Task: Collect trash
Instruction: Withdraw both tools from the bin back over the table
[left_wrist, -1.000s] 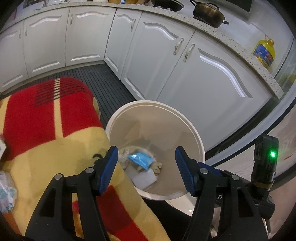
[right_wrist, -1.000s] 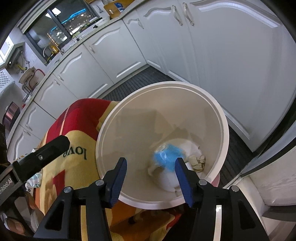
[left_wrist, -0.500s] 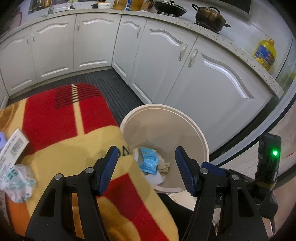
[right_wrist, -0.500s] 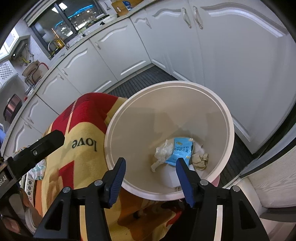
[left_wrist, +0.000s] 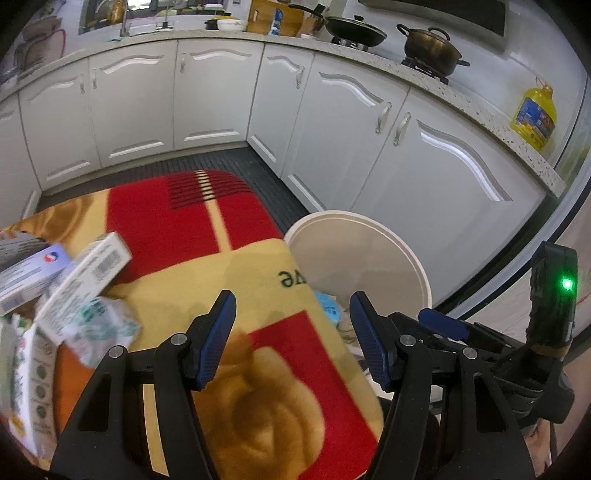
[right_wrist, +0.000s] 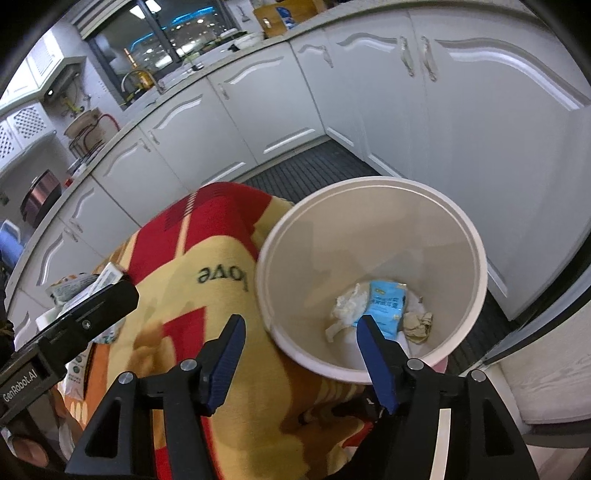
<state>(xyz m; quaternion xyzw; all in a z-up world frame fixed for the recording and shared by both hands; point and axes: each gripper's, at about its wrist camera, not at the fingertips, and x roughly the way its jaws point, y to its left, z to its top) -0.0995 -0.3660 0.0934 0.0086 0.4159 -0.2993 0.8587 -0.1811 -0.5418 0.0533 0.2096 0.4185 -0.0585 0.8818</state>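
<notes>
A white round bin (right_wrist: 476, 240) stands on the floor beside a table under a red and yellow blanket (left_wrist: 177, 229). In the bin lie a blue packet (right_wrist: 388, 306), white crumpled paper (right_wrist: 345, 312) and a beige wad (right_wrist: 417, 325). The bin also shows in the left wrist view (left_wrist: 417, 266). My left gripper (left_wrist: 291, 332) is open and empty above the blanket's right edge. My right gripper (right_wrist: 301, 354) is open and empty above the bin's near rim. Trash lies at the table's left: white cartons (left_wrist: 85, 280), a crumpled green-printed wrapper (left_wrist: 99, 328).
White kitchen cabinets (left_wrist: 343, 125) wrap round the back and right. On the counter are a pot (left_wrist: 432, 48), a pan (left_wrist: 354, 33) and a yellow oil bottle (left_wrist: 533, 114). A dark ribbed mat (left_wrist: 236, 162) covers the floor. The other gripper's body (right_wrist: 66, 332) shows at left.
Both grippers have drawn back and up from the bin towards the table. The blue packet now lies at rest in the bin. Cartons and wrapper have come into the left view.
</notes>
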